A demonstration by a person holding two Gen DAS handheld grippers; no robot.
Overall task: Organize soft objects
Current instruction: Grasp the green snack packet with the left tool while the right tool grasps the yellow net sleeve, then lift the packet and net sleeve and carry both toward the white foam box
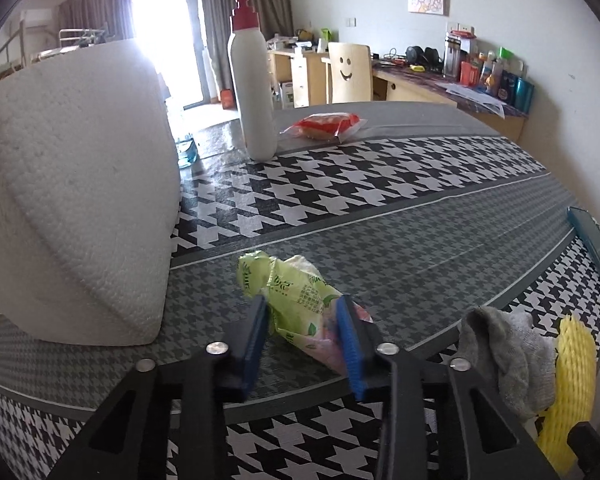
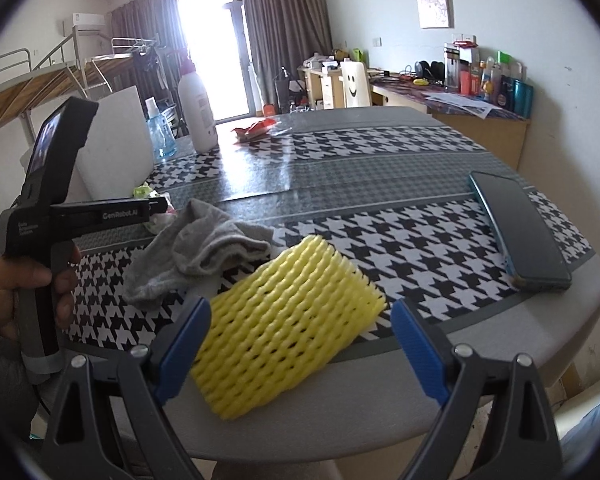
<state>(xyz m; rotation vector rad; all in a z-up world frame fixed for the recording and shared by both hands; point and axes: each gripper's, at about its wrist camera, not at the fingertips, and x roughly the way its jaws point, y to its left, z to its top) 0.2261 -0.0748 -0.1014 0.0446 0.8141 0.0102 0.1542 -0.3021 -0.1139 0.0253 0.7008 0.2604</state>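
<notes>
Right gripper point(image 2: 300, 344) spread wide, hovering at the near table edge over the yellow foam net point(image 2: 284, 332). Grey sock point(image 2: 196, 252) just left of the net. Left gripper point(image 1: 304, 340) pinching the green tissue pack point(image 1: 296, 292) on the houndstooth tablecloth point(image 1: 380, 184). Pump bottle point(image 1: 252, 92) far.

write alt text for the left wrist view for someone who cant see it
The left gripper has its blue pads closed on a crumpled green plastic packet lying on a houndstooth-patterned table. A large white foam block stands to the left, a grey sock and yellow foam net lie to the right, and a white pump bottle stands farther back.
</notes>
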